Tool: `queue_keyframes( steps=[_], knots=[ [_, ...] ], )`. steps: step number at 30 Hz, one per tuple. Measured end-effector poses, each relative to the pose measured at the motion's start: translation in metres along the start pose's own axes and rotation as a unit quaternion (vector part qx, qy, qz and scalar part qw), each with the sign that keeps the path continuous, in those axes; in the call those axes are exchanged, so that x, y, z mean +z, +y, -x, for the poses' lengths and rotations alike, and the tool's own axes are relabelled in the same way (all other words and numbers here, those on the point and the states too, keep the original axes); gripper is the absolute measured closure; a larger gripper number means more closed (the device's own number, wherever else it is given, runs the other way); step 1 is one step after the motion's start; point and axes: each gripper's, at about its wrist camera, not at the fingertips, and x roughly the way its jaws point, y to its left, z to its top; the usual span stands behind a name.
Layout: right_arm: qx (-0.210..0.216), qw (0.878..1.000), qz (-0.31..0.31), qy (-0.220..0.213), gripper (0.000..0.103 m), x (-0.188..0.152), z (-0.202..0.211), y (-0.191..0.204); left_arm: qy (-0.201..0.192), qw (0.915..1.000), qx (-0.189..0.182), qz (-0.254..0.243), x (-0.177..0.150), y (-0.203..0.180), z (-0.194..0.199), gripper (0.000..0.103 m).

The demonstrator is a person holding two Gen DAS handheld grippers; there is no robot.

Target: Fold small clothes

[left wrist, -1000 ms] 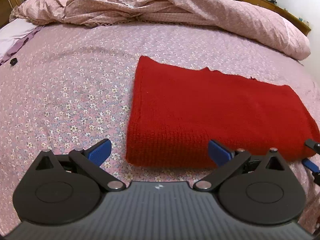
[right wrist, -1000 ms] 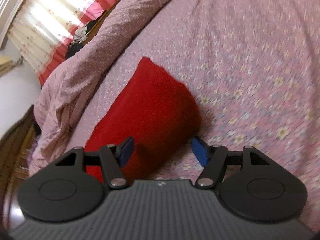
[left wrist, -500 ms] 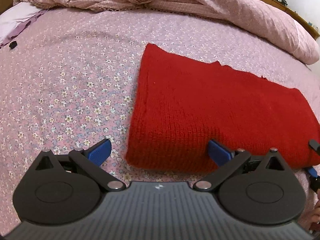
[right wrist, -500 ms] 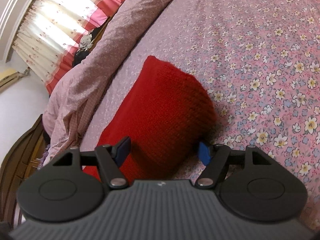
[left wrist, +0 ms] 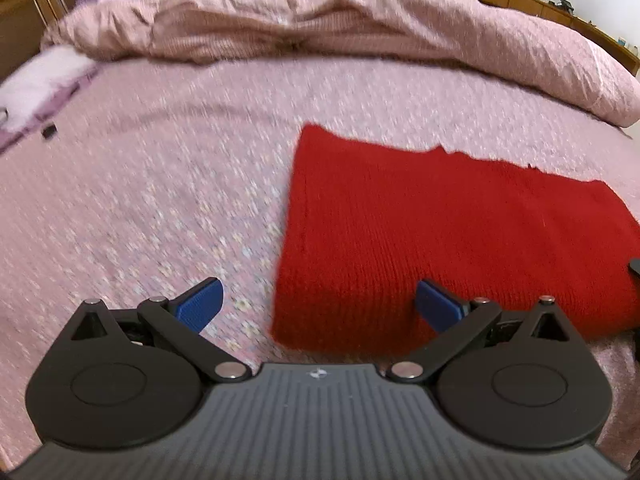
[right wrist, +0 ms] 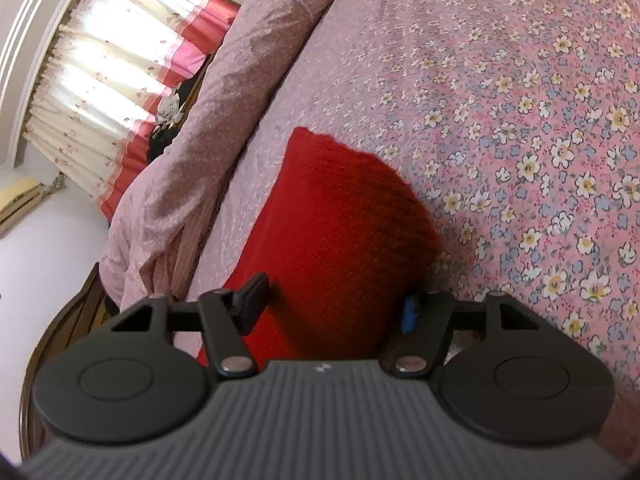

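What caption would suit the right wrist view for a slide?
Right gripper closing around one end of a folded red knit garment lying on a floral bedsheet, rumpled pink duvet alongside.

left gripper point(left wrist: 318, 304) fingers spread wide, right gripper point(right wrist: 334, 304) closing

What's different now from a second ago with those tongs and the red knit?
The right tongs have crept forward over the near end of the folded red knit, so its end now lies between their fingers, and they are closing. The left tongs stay open at the knit's near corner, gripping nothing. The knit lies folded on the flowered bedsheet as before.
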Motion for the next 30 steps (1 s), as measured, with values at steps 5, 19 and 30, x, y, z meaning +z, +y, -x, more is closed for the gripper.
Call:
queue_keyframes(
  steps=[5,19,30],
  knots=[
    [0.001,1.0,-0.002,-0.005,0.048,0.003,-0.007,-0.001,-0.01,0.9999,0.012,0.007,0.006,0.005,0.006,0.0],
    [0.001,0.999,0.05,-0.014,0.069,0.005,0.006,0.016,0.005,0.9995,0.028,0.011,0.001,0.012,-0.005,0.0],
    [0.009,0.989,0.145,-0.031,0.07,0.004,0.015,0.059,-0.009,0.9994,0.023,0.023,0.009,0.025,0.008,0.0]
  ],
)
